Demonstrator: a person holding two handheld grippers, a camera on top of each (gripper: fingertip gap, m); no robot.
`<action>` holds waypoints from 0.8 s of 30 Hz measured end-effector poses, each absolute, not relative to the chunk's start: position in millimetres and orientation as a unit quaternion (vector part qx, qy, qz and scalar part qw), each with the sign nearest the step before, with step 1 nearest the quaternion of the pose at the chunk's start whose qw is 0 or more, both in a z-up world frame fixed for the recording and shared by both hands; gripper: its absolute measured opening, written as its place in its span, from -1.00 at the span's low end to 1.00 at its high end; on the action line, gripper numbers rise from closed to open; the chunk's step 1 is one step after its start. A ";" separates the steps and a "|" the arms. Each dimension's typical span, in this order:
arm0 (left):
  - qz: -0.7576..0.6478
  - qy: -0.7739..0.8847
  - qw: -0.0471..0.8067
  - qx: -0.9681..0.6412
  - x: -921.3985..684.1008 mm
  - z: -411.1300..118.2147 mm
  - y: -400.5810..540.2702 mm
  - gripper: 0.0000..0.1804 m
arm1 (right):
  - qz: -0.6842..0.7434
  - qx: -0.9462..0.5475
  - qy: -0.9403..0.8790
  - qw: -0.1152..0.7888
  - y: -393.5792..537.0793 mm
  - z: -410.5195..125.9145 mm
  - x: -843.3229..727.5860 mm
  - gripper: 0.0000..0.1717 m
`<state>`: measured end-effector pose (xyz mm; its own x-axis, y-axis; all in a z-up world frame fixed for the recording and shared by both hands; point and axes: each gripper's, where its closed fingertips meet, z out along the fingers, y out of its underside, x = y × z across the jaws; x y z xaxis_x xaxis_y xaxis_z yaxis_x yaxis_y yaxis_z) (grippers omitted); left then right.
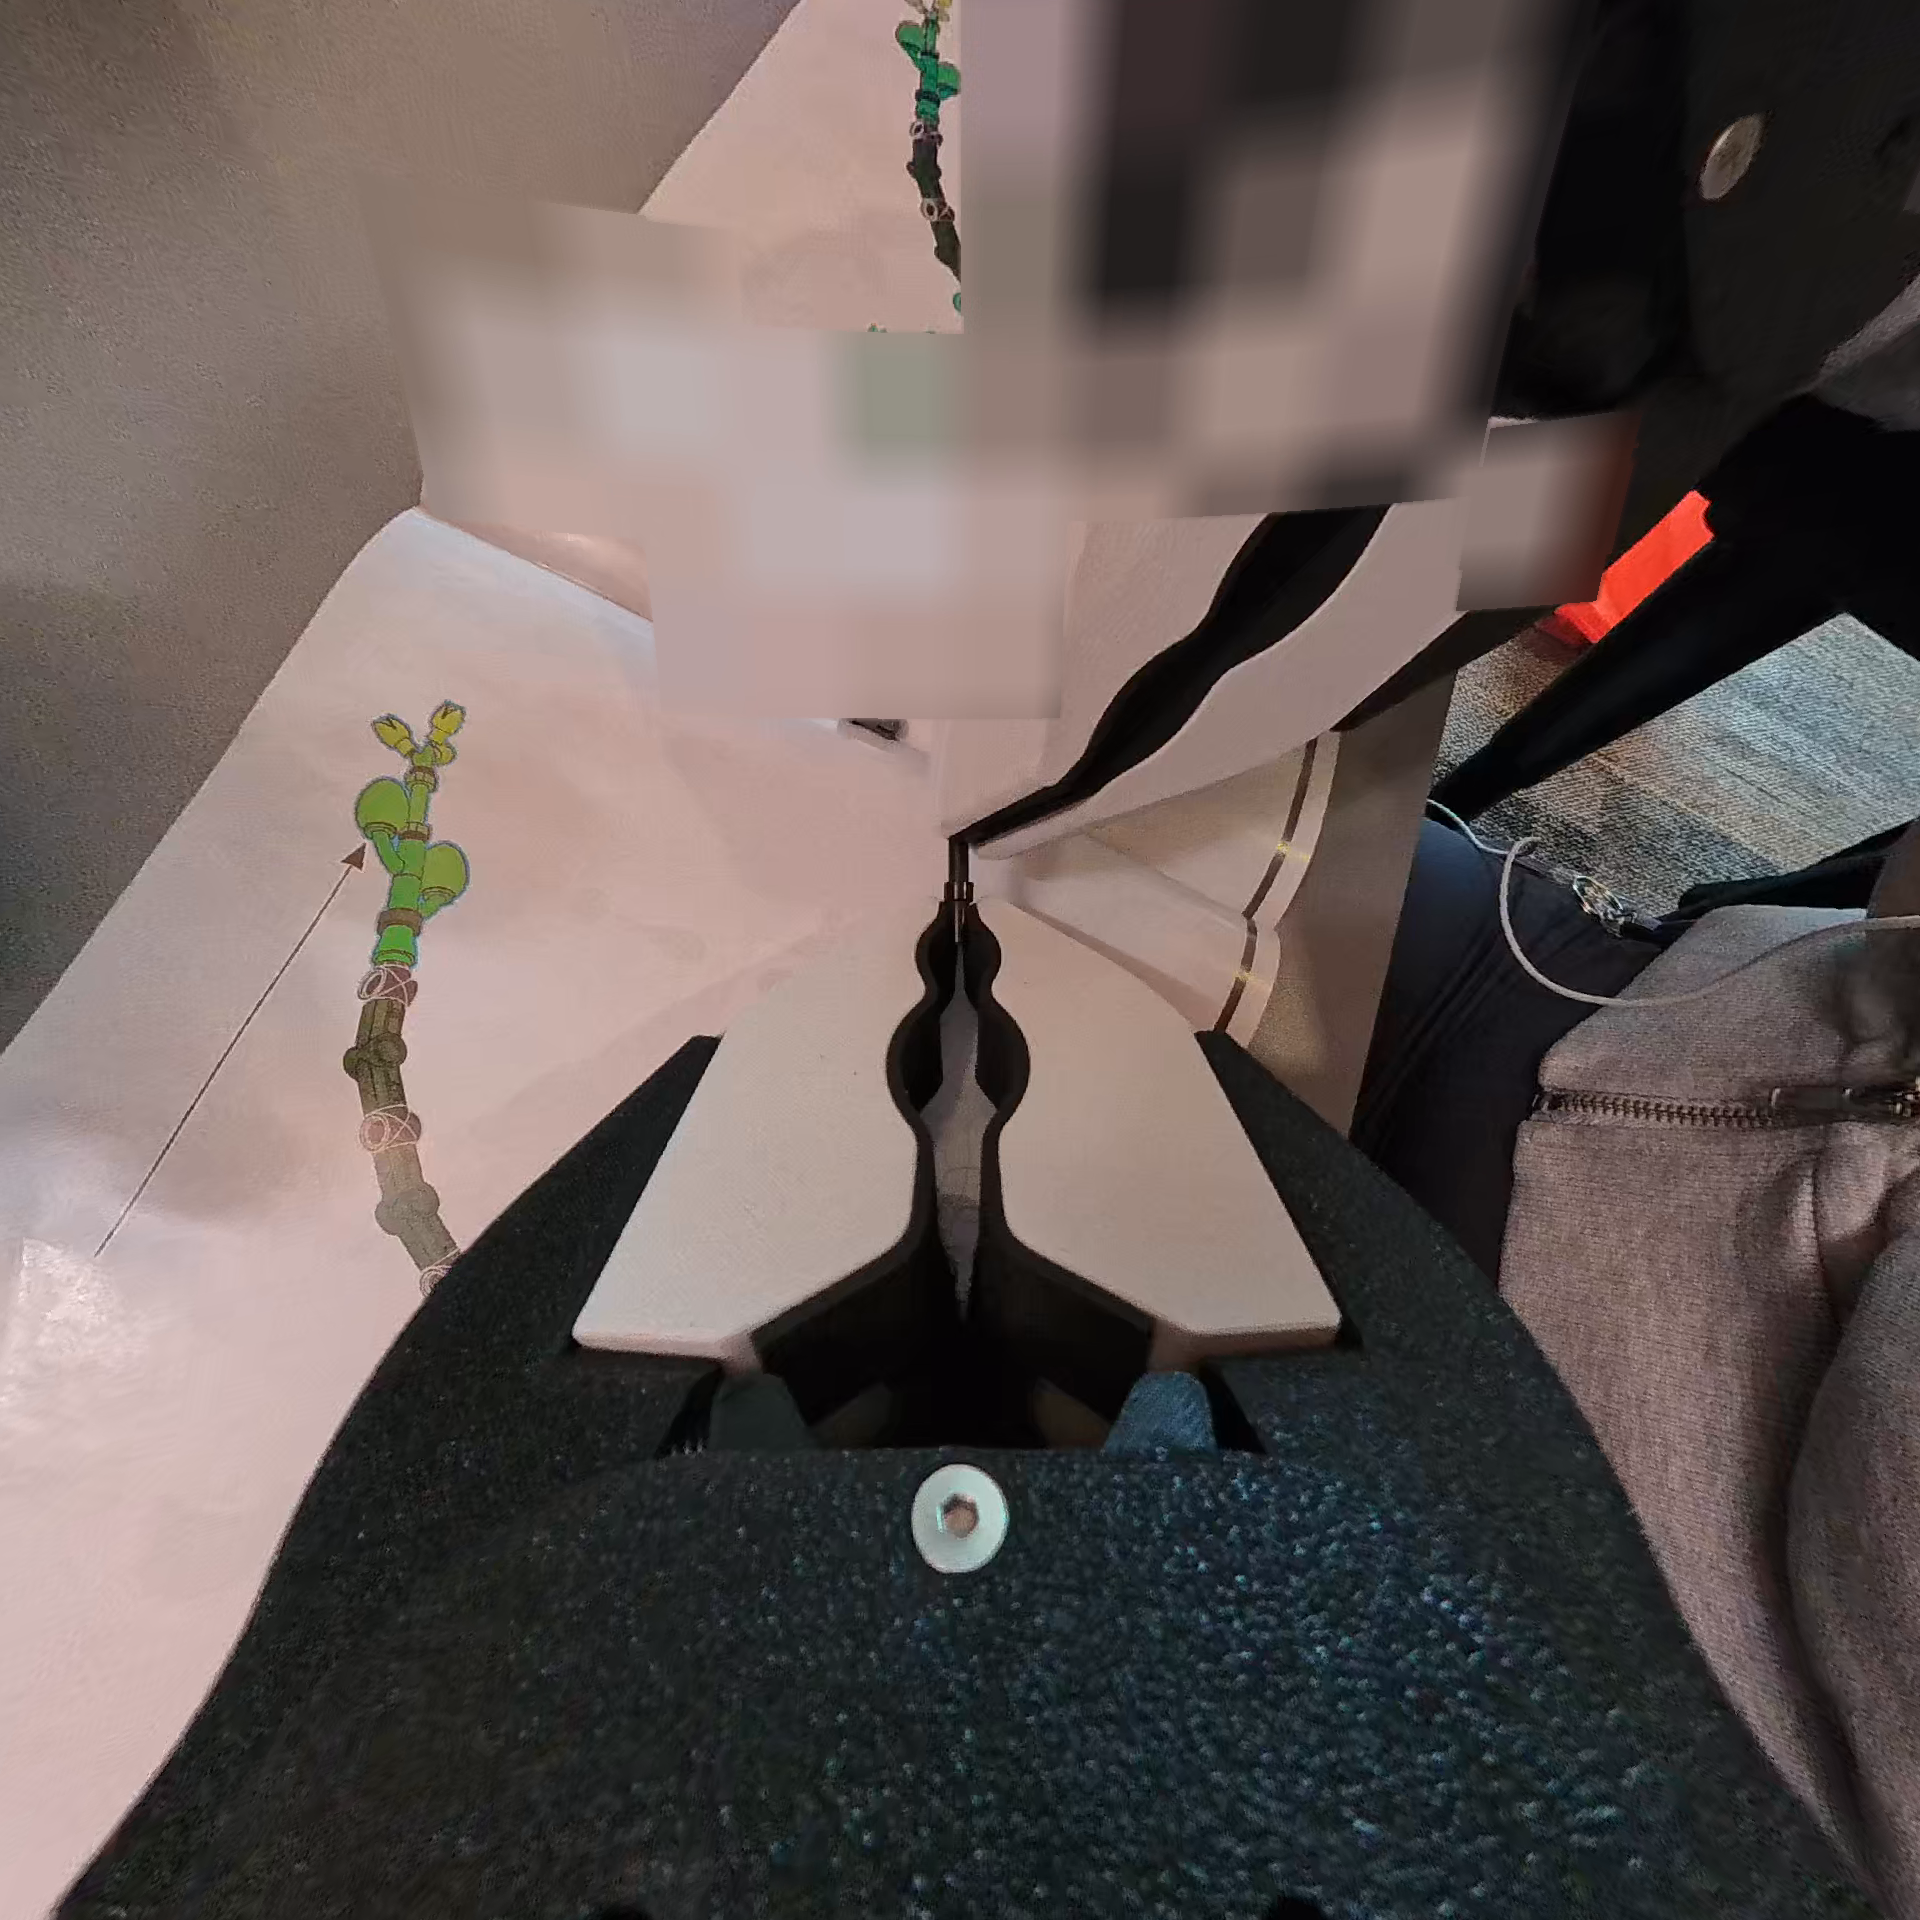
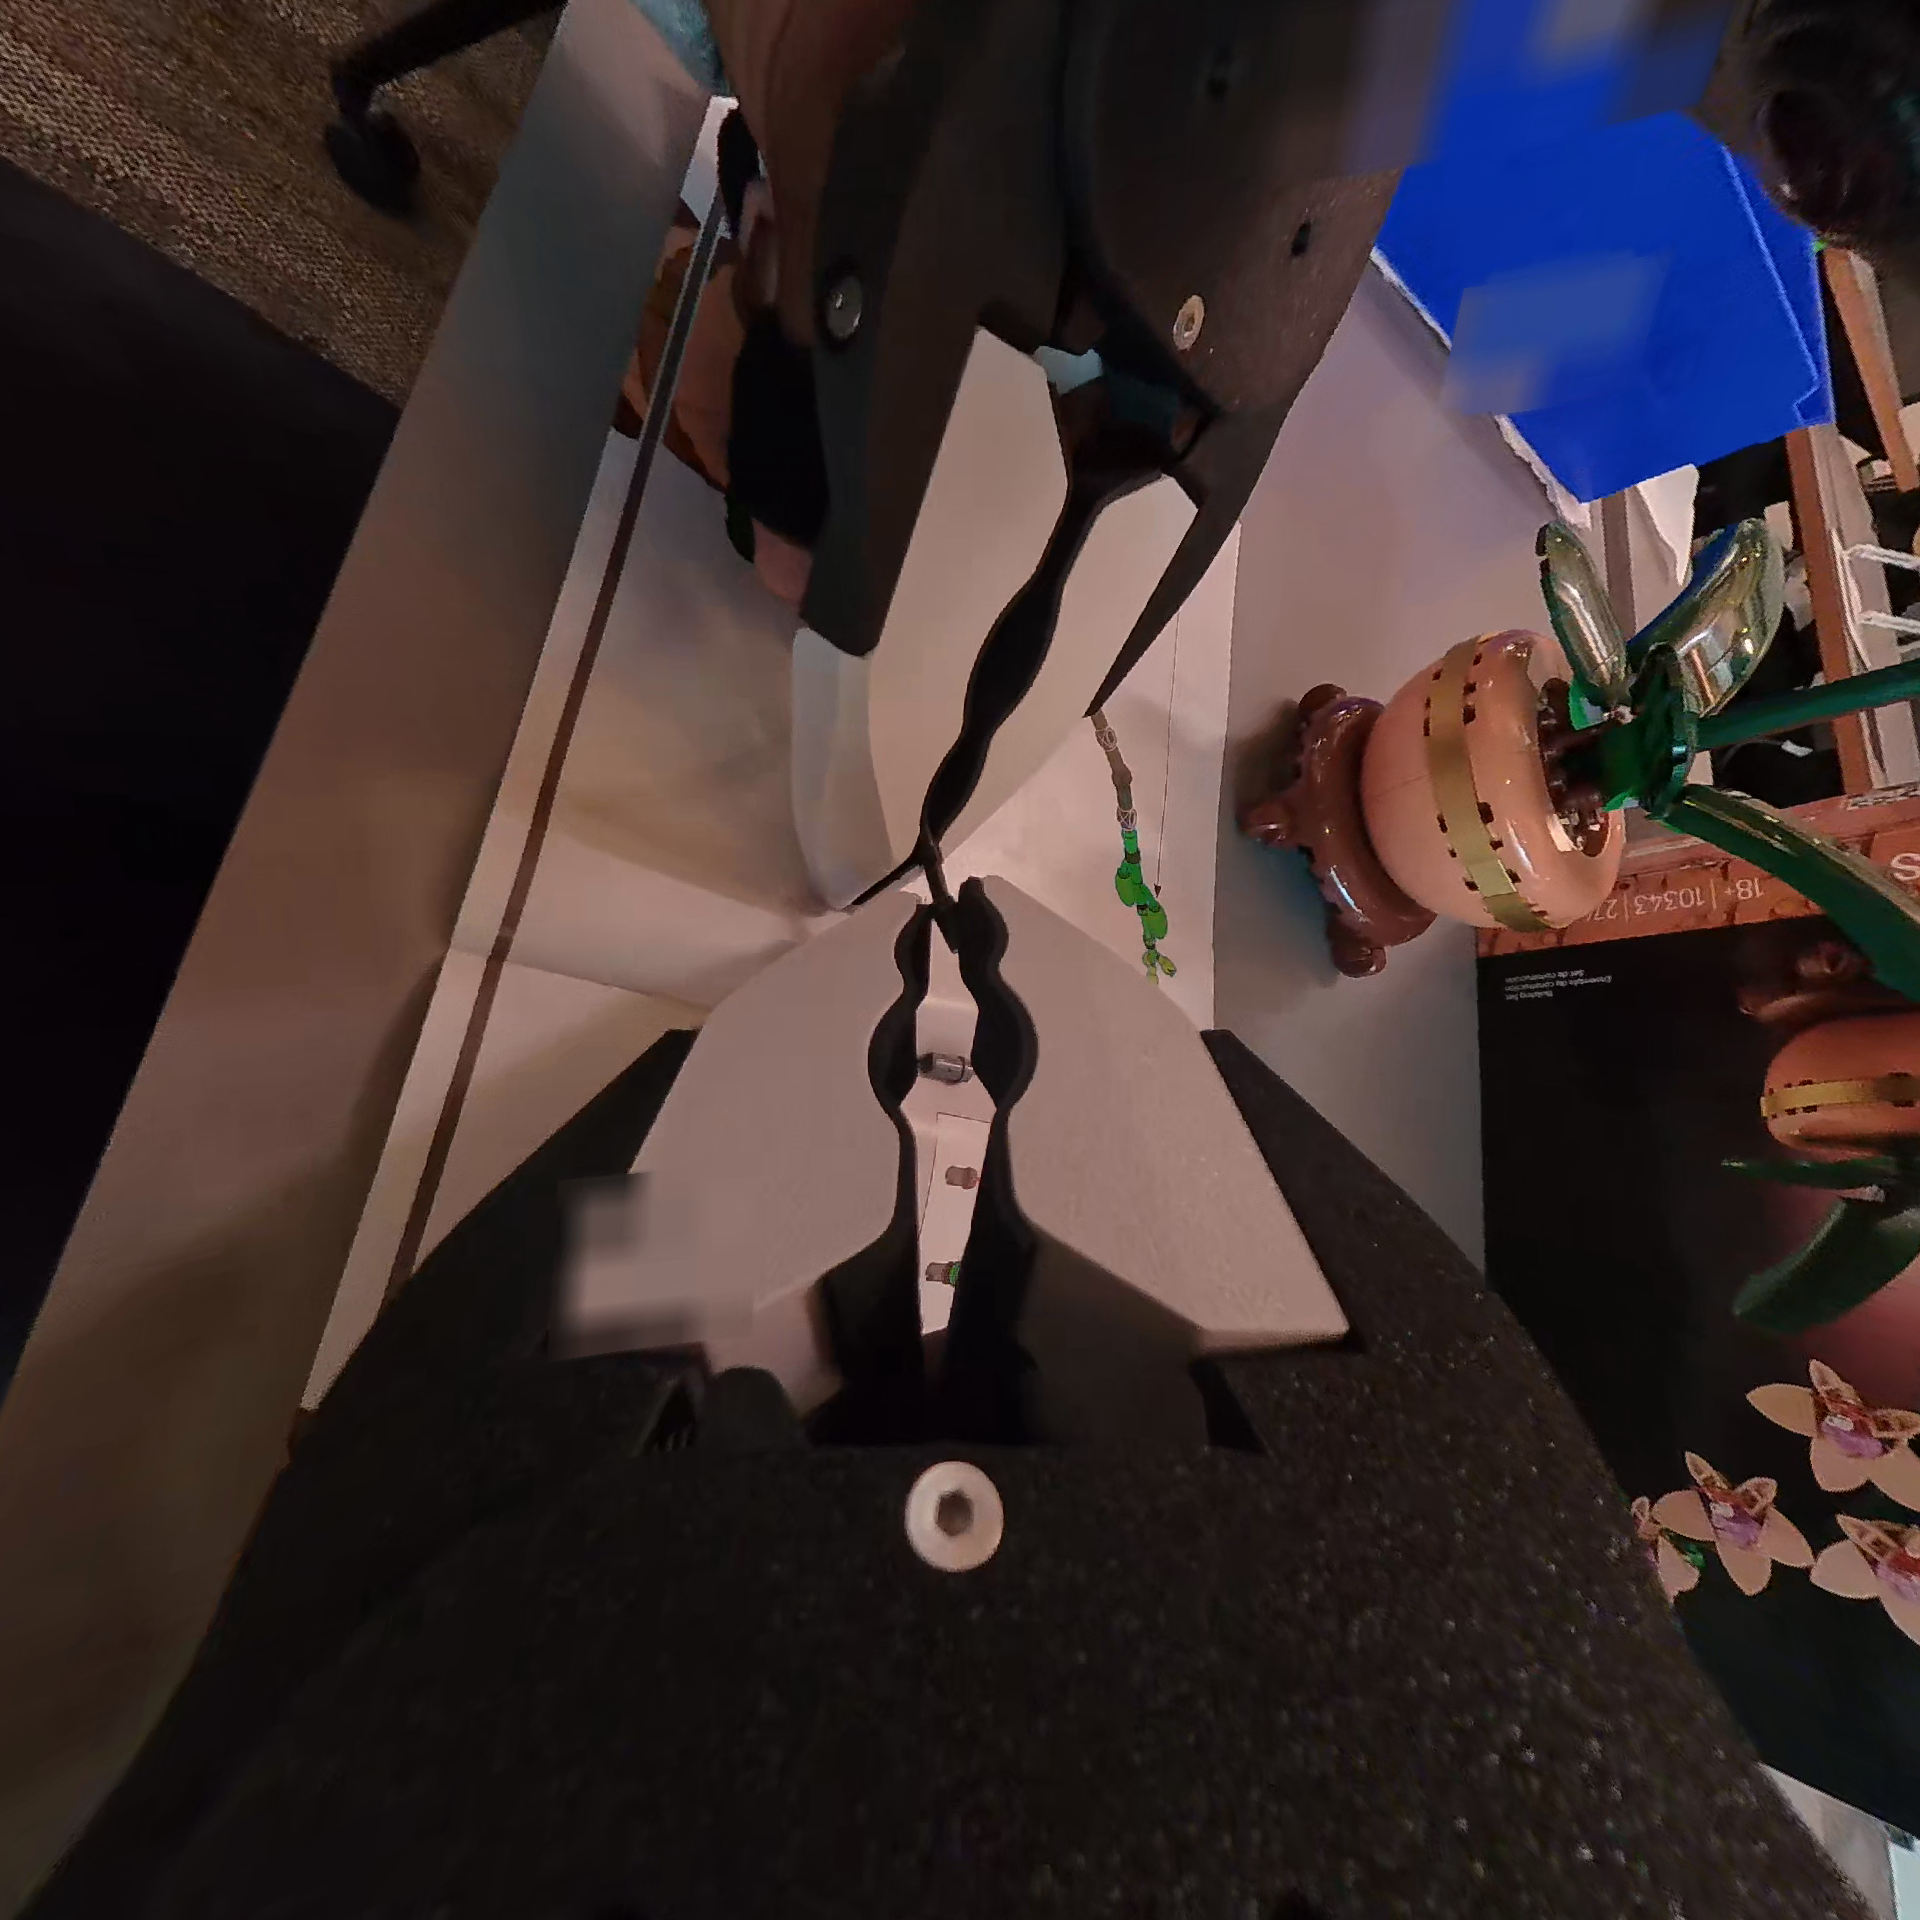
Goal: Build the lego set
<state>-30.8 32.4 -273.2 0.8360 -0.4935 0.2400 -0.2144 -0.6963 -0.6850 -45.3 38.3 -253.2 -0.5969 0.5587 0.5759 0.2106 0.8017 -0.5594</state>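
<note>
My two grippers meet tip to tip above a white instruction page (image 1: 623,935). A thin dark rod piece (image 1: 957,871) with a small collar spans the two sets of tips. My left gripper (image 1: 960,918) is shut on its near end. My right gripper (image 1: 971,834) comes in from the upper right in the left wrist view and pinches the far end. In the right wrist view the rod (image 2: 938,896) runs slantwise between the right gripper's (image 2: 945,906) fingertips, and the left gripper (image 2: 906,871) reaches down from above onto it.
The page bears a drawing of a green and brown stem (image 1: 407,894), which also shows in the right wrist view (image 2: 1141,904). A pink pot model with a gold band (image 2: 1475,790) and green leaves stands to the right, by a dark box (image 2: 1662,1195) and a blue bin (image 2: 1621,312). Small parts (image 2: 945,1067) lie on the page. My two grippers' fingertips are within a few centimetres of each other.
</note>
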 end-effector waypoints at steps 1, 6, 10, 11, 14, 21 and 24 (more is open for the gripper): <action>-0.207 0.198 0.337 -0.897 -30.7 -273.1 32.4 -1.00 | 0.224 -0.224 -0.865 0.390 38.4 -253.2 -45.6 -0.95; -0.211 0.194 0.338 -0.896 -29.8 -272.7 32.9 -1.00 | 0.229 -0.229 -0.862 0.390 37.7 -253.4 -46.9 -0.95; -0.213 0.187 0.337 -0.898 -30.0 -272.8 33.3 -1.00 | 0.228 -0.232 -0.861 0.392 37.7 -253.3 -47.2 -0.95; -0.213 0.187 0.339 -0.897 -29.6 -272.9 33.7 -1.00 | 0.231 -0.233 -0.860 0.391 37.5 -253.2 -47.1 -0.95; -0.225 0.181 0.345 -0.893 -28.6 -272.8 34.4 -1.00 | 0.258 -0.247 -0.853 0.381 38.2 -253.1 -46.8 -0.95; -0.270 0.180 0.371 -0.870 -25.6 -261.6 34.5 -1.00 | 0.365 -0.283 -0.818 0.342 38.9 -243.8 -45.1 -0.96; -0.294 0.175 0.403 -0.849 -24.9 -249.3 36.9 -1.00 | 0.423 -0.301 -0.789 0.329 39.9 -231.7 -45.0 -0.96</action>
